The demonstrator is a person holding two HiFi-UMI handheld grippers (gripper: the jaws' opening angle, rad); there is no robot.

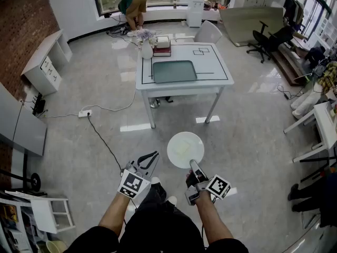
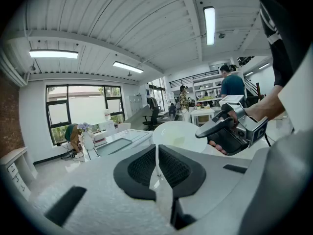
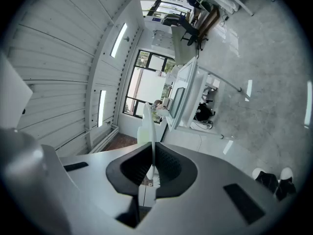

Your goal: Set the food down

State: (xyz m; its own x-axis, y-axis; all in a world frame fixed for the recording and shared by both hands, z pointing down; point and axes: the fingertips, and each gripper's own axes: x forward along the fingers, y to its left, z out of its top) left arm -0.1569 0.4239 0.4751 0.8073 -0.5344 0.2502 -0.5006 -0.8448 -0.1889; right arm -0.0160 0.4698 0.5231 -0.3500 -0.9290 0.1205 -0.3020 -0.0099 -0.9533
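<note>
A white plate [image 1: 185, 149] with a pale piece of food [image 1: 182, 150] on it hangs level over the floor, in front of the person's legs. My right gripper [image 1: 194, 165] is shut on the plate's near rim; in the right gripper view the rim [image 3: 147, 126] runs edge-on between the pads. My left gripper [image 1: 154, 156] is just left of the plate, apart from it, shut with nothing in it. The left gripper view shows the plate [image 2: 178, 133] and the right gripper [image 2: 230, 129] beyond its own closed jaws. A white table [image 1: 210, 62] with a grey-green tray [image 1: 174, 71] stands ahead.
On the table's far left are a vase of flowers [image 1: 146, 45] and stacked books [image 1: 162, 45]. A power strip [image 1: 84, 113] and cable lie on the floor to the left. A person [image 1: 132, 7] bends over by the windows. White shelves [image 1: 45, 62] stand left; more tables [image 1: 324, 125] stand right.
</note>
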